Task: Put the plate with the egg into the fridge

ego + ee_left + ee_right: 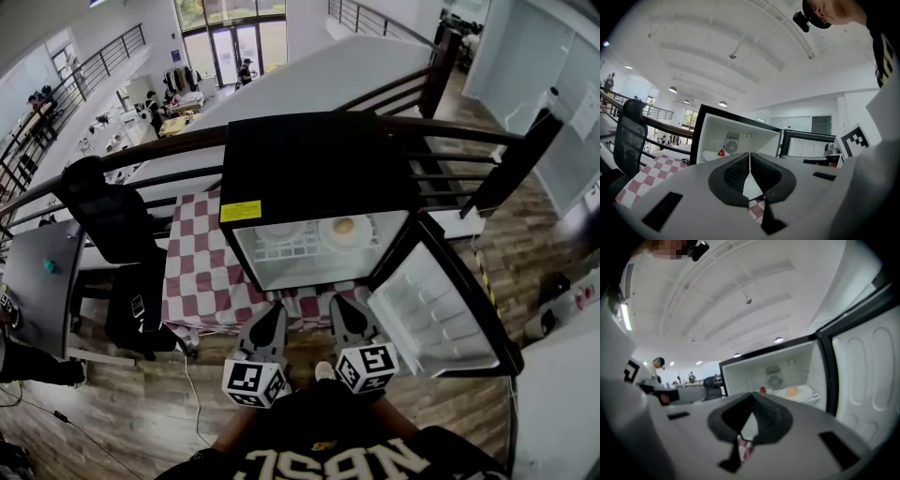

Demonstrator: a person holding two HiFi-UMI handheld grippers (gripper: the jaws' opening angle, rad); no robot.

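— What did the head view give that the gripper views did not?

— The whole black fridge (319,178) from above, standing on a worktop under a red-and-white checked cloth (202,277). Its door (441,314) was swung wide to the right. The left gripper (274,314) and the right gripper (339,307) were side by side at its near edge. The left gripper view caught only a round vent (731,147) and a small red thing (721,153) at the fridge's far wall. The right gripper view added the egg (791,391) and the inner face of the door.

— How did the grippers stand?

— Both were fully closed. The left one's pads met along a thin line with nothing between them. The right one's jaws were pressed together the same way, holding nothing.

— And the plate?

— The white plate (344,232) lay on the wire shelf (291,246) inside the fridge, toward its right side, with the egg on it. It was farther off than both grippers and well apart from them, roughly straight ahead of the right one and off to the right of the left one.
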